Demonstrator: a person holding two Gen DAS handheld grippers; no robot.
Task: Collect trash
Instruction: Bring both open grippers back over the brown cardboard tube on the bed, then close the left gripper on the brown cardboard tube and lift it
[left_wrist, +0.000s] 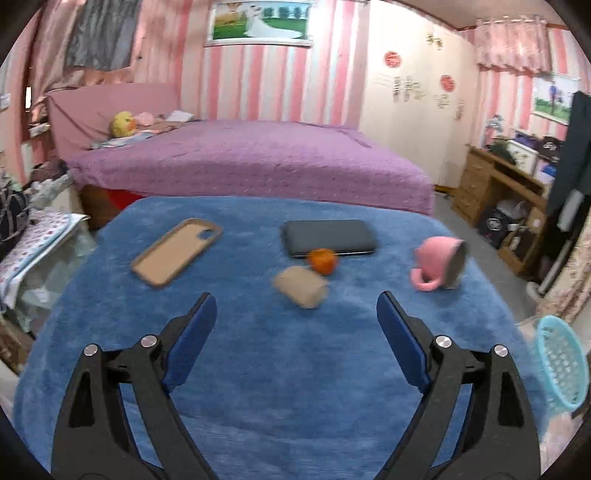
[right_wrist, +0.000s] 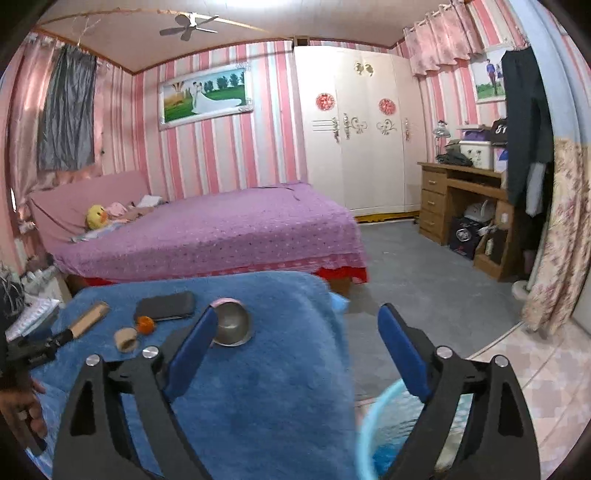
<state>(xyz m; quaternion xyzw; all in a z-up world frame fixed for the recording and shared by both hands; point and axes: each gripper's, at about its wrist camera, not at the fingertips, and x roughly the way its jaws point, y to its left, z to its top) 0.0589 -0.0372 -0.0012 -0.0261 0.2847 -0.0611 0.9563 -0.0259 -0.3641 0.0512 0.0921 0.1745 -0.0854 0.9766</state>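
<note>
A blue plush cloth covers the table (left_wrist: 258, 369). On it lie a cardboard tube (left_wrist: 301, 287), a small orange fruit (left_wrist: 323, 261), a tan phone case (left_wrist: 177, 251), a dark phone (left_wrist: 330, 237) and a pink cup (left_wrist: 439, 262) tipped on its side. My left gripper (left_wrist: 295, 306) stands open just short of the tube, nothing between its blue pads. A light blue basket (left_wrist: 561, 365) hangs off the table's right edge. In the right wrist view my right gripper (right_wrist: 297, 321) is open over the table's right edge, above the basket rim (right_wrist: 384, 395), with the cup (right_wrist: 231, 325) behind its left finger.
A purple bed (left_wrist: 251, 158) stands behind the table. A wooden desk (right_wrist: 465, 206) with clutter and a white wardrobe (right_wrist: 354, 133) line the right side. Grey carpet (right_wrist: 424, 273) lies between. A person's hand (right_wrist: 22, 406) holds the left gripper at the left edge of the right wrist view.
</note>
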